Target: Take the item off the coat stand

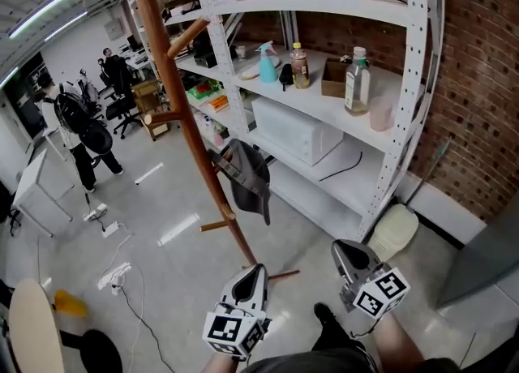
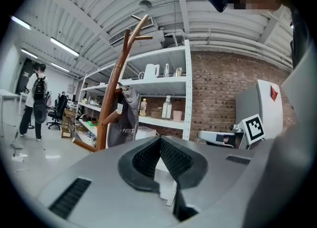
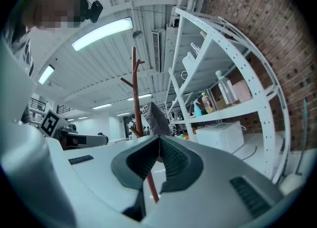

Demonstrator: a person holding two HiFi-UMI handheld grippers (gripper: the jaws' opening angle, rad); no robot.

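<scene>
A tall brown wooden coat stand (image 1: 183, 92) rises from the floor in front of the white shelves. A dark grey item, a cap or a small garment (image 1: 247, 175), hangs from one of its lower pegs. My left gripper (image 1: 250, 276) is low, just before the stand's foot, jaws shut and holding nothing. My right gripper (image 1: 344, 251) is to its right, also shut and holding nothing. The left gripper view looks over the closed left gripper (image 2: 160, 142) at the stand (image 2: 115, 88) and the hanging item (image 2: 128, 118). In the right gripper view the item (image 3: 156, 118) hangs on the stand (image 3: 135, 98) beyond the closed right gripper (image 3: 159, 140).
A white metal shelf rack (image 1: 324, 79) stands against a brick wall (image 1: 478, 79), with bottles (image 1: 356, 79), a blue spray bottle (image 1: 267, 62) and a white box. A pale bin (image 1: 394, 231) sits at its foot. A person with a backpack (image 1: 77, 124) stands far left; cables (image 1: 122, 274) lie on the floor.
</scene>
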